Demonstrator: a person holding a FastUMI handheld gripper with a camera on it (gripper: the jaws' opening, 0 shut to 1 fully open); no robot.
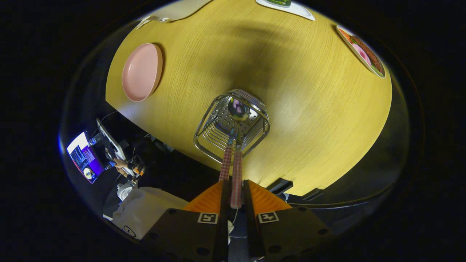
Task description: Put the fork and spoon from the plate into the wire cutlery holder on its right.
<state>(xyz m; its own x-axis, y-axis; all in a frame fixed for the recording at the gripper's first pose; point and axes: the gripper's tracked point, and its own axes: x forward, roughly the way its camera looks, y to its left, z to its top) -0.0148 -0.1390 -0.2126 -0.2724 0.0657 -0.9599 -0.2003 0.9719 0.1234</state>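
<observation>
Looking down your gripper (pixel 236 193), you see two checked-handled utensils standing in one square chrome wire cutlery holder (pixel 232 125) just ahead of the fingers: a spoon (pixel 237 171), its shiny bowl deep inside, and a second handle (pixel 225 163) beside it. One empty pink round plate (pixel 141 72) lies well beyond, leftward. Your fingers are nearly closed, pinching the spoon's handle.

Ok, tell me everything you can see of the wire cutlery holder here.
The wire cutlery holder is a shiny metal basket with a rounded-square rim, horizontal wire sides and a perforated bottom. It stands upright on the wooden table, right of the empty pink plate. Two checked-handled utensils reach into it; a spoon bowl shows inside. The gripper is shut on one handle.
</observation>
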